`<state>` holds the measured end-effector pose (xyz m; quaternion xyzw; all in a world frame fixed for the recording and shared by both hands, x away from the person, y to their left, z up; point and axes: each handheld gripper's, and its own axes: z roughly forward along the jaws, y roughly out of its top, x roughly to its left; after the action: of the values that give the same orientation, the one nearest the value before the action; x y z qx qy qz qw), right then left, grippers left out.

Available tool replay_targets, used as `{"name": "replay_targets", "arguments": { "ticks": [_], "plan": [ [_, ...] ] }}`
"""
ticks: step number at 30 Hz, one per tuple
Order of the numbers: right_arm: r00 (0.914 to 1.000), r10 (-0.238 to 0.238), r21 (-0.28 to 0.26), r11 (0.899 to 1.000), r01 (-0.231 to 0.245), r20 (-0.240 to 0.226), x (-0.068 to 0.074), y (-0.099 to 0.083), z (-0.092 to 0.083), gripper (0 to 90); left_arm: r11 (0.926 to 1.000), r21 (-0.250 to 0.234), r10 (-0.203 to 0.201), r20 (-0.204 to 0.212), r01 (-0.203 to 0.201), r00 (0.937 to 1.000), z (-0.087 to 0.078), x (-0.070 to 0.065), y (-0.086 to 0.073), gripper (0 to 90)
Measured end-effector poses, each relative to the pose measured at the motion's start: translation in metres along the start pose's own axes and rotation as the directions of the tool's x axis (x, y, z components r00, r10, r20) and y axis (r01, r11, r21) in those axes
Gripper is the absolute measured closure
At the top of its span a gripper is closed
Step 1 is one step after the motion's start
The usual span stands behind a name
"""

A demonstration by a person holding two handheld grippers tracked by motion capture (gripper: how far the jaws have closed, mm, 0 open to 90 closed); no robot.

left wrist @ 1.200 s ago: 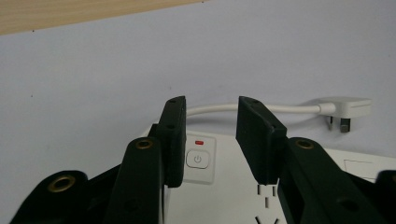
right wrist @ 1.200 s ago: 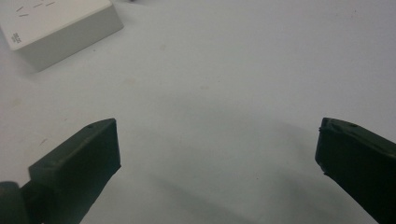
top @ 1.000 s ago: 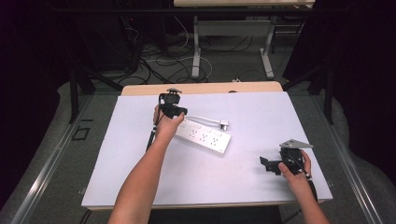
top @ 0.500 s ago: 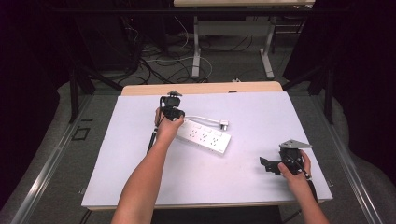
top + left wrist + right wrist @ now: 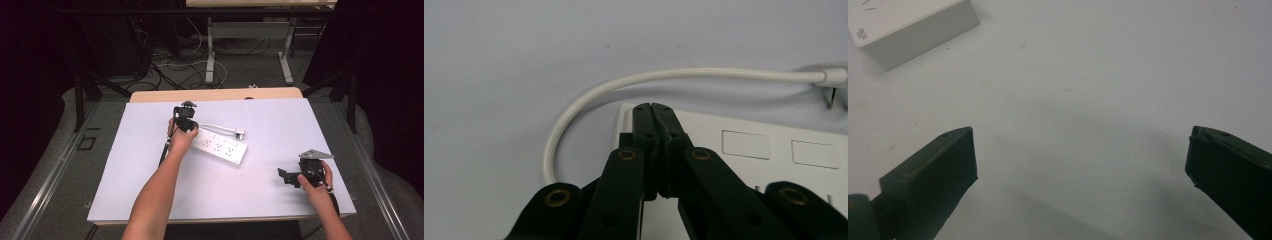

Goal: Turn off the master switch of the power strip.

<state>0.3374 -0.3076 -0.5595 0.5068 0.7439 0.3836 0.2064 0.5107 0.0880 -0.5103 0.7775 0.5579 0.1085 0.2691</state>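
A white power strip (image 5: 220, 147) lies slantwise in the middle of the table. Its white cable (image 5: 220, 127) loops from the left end to a plug (image 5: 240, 133) lying just behind it. My left gripper (image 5: 189, 129) points down at the strip's left end. In the left gripper view its jaws (image 5: 654, 107) are shut tip to tip over the corner of the strip (image 5: 774, 150), nothing showing between them, with the cable (image 5: 589, 95) curving past. My right gripper (image 5: 285, 177) rests low at the table's right front, open (image 5: 1080, 150) over bare mat, the strip's corner (image 5: 908, 25) far off.
A white mat (image 5: 150, 190) covers the table, with a wooden edge (image 5: 215, 94) at the back. Beyond it are desk legs and floor cables (image 5: 210, 65). Metal rails (image 5: 45, 185) run along both sides.
My left hand has shifted slightly down toward the strip's left end. The right hand, strip and cable lie as before.
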Motion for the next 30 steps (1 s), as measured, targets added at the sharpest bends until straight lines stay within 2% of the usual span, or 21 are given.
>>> {"name": "replay_targets", "arguments": {
  "ticks": [6,7,11,20,22,24,28,30],
  "plan": [
    [1.0000,-0.003,-0.002,1.000,0.003,-0.001,-0.0003,0.0000,0.0000,0.0,0.9999,0.013,-0.011,0.012,0.011,0.9999,0.0029,-0.0001,-0.0009,90.0],
    [1.0000,-0.003,-0.002,1.000,0.003,-0.001,-0.0003,0.0000,0.0000,0.0,0.9999,0.014,0.002,0.006,-0.002,1.0000,0.0032,0.0004,-0.0007,90.0],
    [1.0000,0.002,-0.001,1.000,-0.002,0.000,-0.0001,0.0000,-0.0001,0.0,0.9998,0.016,-0.010,0.010,0.009,0.9999,0.0049,-0.0005,-0.0005,90.0],
    [1.0000,0.002,0.000,1.000,-0.002,-0.002,0.0000,-0.0001,0.0000,0.0,0.9995,0.022,0.023,-0.036,-0.023,0.9991,0.0061,-0.0043,-0.0017,90.0],
    [1.0000,-0.002,-0.001,1.000,0.002,-0.003,0.0001,0.0000,0.0000,0.0,0.9992,0.020,0.035,-0.041,-0.035,0.9985,0.0061,-0.0053,-0.0023,90.0],
    [1.0000,0.000,0.000,1.000,0.000,-0.004,0.0004,-0.0001,0.0001,0.0,0.9977,0.016,0.067,-0.058,-0.066,0.9961,0.0073,-0.0072,-0.0038,90.0],
    [1.0000,-0.005,-0.002,1.000,0.005,-0.006,0.0004,-0.0002,0.0004,0.0,0.9993,0.008,0.038,-0.060,-0.037,0.9975,0.0071,-0.0073,-0.0045,90.0],
    [1.0000,-0.001,-0.001,1.000,0.001,-0.005,0.0011,0.0003,-0.0003,0.0,0.9993,0.009,0.038,-0.061,-0.037,0.9974,0.0066,-0.0073,-0.0041,90.0]
  ]
}}
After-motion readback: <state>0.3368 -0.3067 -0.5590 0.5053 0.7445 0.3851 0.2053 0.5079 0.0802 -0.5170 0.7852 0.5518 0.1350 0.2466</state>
